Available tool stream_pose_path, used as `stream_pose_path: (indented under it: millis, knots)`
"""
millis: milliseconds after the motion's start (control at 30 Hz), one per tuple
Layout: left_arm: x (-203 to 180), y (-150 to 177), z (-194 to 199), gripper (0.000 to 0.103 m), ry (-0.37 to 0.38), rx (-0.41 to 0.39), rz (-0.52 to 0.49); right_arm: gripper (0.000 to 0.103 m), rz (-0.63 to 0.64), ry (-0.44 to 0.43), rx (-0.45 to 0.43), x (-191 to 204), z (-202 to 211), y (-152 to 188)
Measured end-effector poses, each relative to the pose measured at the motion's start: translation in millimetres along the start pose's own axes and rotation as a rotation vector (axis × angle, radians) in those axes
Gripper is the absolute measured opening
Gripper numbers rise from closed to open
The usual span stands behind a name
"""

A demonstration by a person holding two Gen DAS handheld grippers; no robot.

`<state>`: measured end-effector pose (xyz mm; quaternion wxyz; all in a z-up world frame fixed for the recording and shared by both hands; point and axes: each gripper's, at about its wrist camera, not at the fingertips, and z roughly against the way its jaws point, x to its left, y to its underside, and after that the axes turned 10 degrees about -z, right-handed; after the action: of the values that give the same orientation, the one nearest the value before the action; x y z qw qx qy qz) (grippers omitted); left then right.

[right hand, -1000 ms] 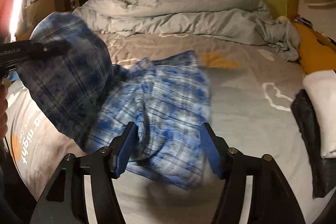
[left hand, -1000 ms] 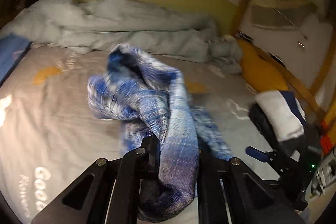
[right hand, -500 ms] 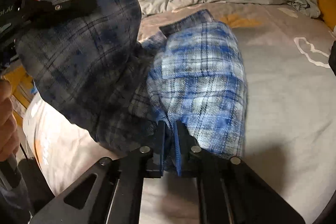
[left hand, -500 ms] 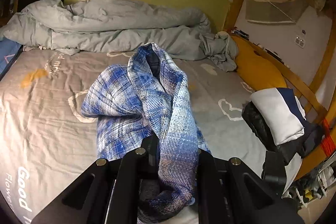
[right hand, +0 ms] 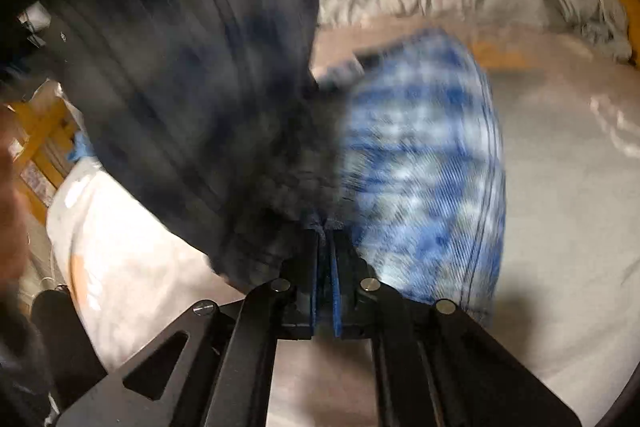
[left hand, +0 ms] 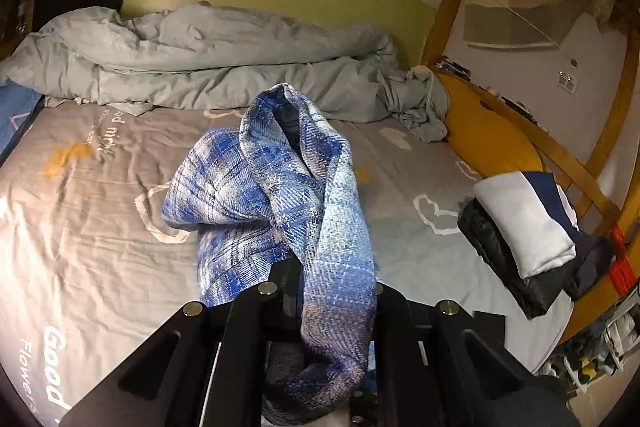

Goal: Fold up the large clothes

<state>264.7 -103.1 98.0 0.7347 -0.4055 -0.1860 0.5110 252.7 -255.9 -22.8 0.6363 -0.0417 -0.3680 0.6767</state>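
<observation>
Both your tongs are clamped on the blue-and-white plaid flannel shirt (left hand: pixel 256 195).

Your left gripper (left hand: pixel 332 291) pinches a thick fold that drapes over its jaws; your right gripper (right hand: pixel 326 239), jaws nearly together, bites a dark edge. The shirt's remainder lies bunched on the grey printed bedsheet (left hand: pixel 80 227), near the rumpled pale-grey duvet (left hand: pixel 208 67).

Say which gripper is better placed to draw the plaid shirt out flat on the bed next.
Right, probably: the right gripper pinches the plaid shirt at a thin edge, while the left gripper clamps a thick bunched fold.
</observation>
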Motion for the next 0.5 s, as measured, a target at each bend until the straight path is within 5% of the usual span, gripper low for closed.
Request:
stream_pose_path:
  millis: [67,133,200,400,500]
  knots:
    - [-5,0,-5,0.012,0.004,0.009,-0.01,0.011,-0.027,-0.026,-0.008,-7,3,2]
    - [-8,0,-11,0.012,0.012,0.018,-0.01,0.033,-0.026,-0.064,-0.02,-9,15,-1]
    - [-11,1,-20,0.012,0.036,0.036,-0.01,0.038,-0.009,-0.069,-0.052,-8,31,0]
    - [-26,10,-46,0.012,0.079,0.094,-0.039,0.038,-0.014,-0.001,-0.123,-21,81,5]
    - [-37,17,-61,0.012,0.092,0.121,-0.057,0.038,-0.052,0.126,-0.208,-39,110,4]
